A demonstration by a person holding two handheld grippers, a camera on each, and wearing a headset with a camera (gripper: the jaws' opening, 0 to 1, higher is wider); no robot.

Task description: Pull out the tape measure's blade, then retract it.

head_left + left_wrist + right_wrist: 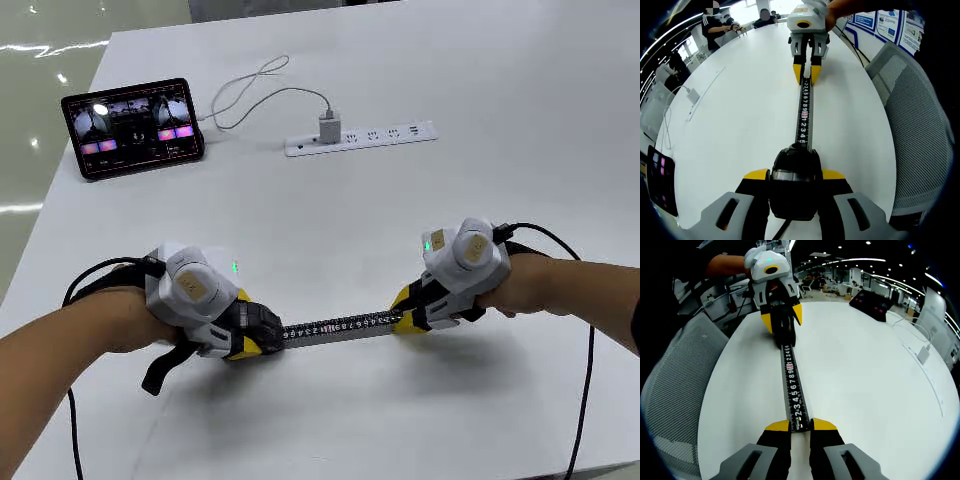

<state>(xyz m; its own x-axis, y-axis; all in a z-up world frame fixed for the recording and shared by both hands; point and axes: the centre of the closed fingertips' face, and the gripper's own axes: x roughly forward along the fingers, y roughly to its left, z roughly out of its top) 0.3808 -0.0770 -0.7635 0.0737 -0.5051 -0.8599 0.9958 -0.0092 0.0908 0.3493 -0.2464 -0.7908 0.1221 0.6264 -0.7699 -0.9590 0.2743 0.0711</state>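
Nearest the person, two forearms reach in over the white table (420, 420), each hand wrapped round a gripper with a black cable trailing back from it. The left gripper (795, 176) has its yellow-tipped jaws clamped on the black tape measure case (264, 327), one jaw on each flank, so the case sits wedged between them low over the tabletop. From the mouth of the case the blade (791, 382) runs out straight, its printed numbers facing up and a red mark partway along; it lies close over the table, though whether it touches the surface cannot be told. At the blade's other end the right gripper (801, 426) pinches the tip, its jaws drawn narrow with just the thin strip between them. The two grippers face each other, well apart, joined by the drawn-out blade; a small green light glows on the body of each.

Off the near edge of the table stands a grey mesh chair (675, 390), just beside the tabletop.

Farther up the table lies a white power strip (362, 138) with a white charger (330, 127) plugged into it. From the charger a white cable (250, 92) loops across to a tablet (133, 126) near the table's far left corner, its screen lit. In the left gripper view, people (712, 27) sit at the table's far end.
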